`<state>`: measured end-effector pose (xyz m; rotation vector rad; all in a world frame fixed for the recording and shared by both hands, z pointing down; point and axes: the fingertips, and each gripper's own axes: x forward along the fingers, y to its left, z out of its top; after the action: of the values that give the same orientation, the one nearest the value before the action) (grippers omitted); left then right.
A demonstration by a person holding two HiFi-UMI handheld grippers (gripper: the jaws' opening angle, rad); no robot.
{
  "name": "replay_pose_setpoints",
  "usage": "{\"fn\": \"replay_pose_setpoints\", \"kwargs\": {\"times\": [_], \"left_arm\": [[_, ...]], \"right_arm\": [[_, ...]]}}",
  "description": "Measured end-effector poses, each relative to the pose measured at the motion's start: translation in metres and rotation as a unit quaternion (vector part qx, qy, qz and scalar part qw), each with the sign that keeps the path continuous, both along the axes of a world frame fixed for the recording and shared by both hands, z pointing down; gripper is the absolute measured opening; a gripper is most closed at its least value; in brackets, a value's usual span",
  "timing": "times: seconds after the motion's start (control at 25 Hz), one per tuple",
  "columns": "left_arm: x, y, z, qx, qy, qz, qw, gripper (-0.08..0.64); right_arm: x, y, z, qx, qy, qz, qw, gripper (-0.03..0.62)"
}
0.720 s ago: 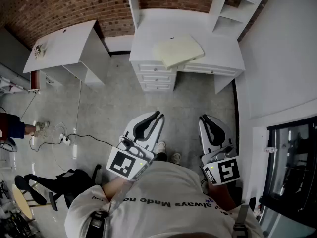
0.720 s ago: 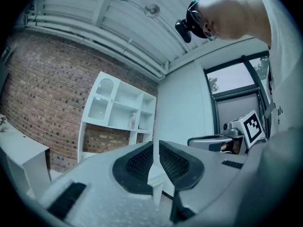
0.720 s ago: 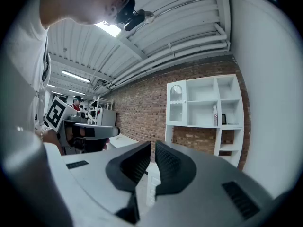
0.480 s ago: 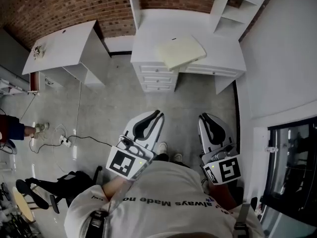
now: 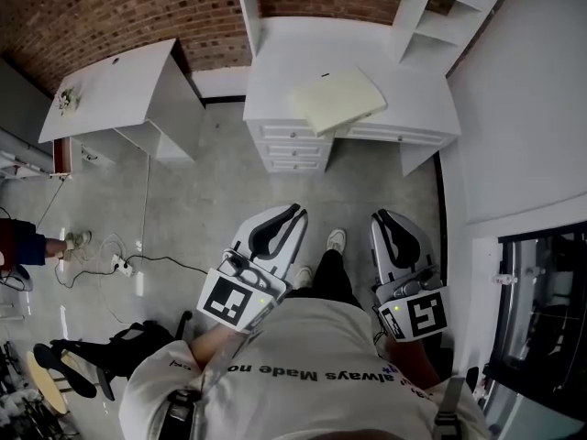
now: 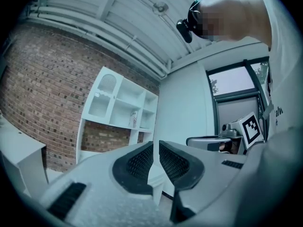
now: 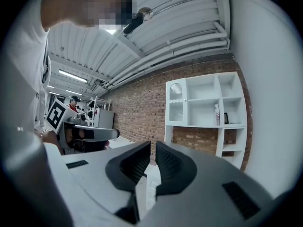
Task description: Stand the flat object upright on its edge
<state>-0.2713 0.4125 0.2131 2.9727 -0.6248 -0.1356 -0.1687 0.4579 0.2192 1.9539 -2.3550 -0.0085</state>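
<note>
Since a moment ago one shoe (image 5: 336, 239) has stepped forward, and I now see it between the two grippers. I read the left gripper (image 5: 295, 213) and right gripper (image 5: 382, 218) as clenched on nothing (pads almost meeting), both held level. The cream pad (image 5: 337, 99) lies flat on the white desk (image 5: 417, 108) at twelve o'clock, one corner overhanging the drawers (image 5: 293, 145), well apart from both grippers.
</note>
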Motion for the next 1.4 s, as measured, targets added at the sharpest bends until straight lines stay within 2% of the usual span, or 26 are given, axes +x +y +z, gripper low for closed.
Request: {"fn": "replay_pose_setpoints", "kwargs": {"times": [0.28, 0.56, 1.04, 1.4], "left_arm": [[0.024, -0.039, 0.009, -0.013, -0.006, -0.008, 0.9999, 0.041], [0.077, -0.094, 0.007, -0.01, -0.012, -0.016, 0.9998, 0.041], [0.192, -0.18, 0.005, -0.02, -0.015, -0.041, 0.9989, 0.041], [0.24, -0.222, 0.013, -0.027, -0.017, -0.073, 0.9968, 0.041]], "right_arm": [[0.024, -0.039, 0.003, 0.004, -0.003, -0.003, 1.0, 0.035], [0.084, -0.091, 0.004, 0.006, -0.008, 0.001, 1.0, 0.035], [0.206, -0.174, -0.001, 0.012, -0.011, -0.01, 1.0, 0.035], [0.254, -0.221, 0.008, 0.006, -0.008, -0.043, 0.999, 0.035]]}}
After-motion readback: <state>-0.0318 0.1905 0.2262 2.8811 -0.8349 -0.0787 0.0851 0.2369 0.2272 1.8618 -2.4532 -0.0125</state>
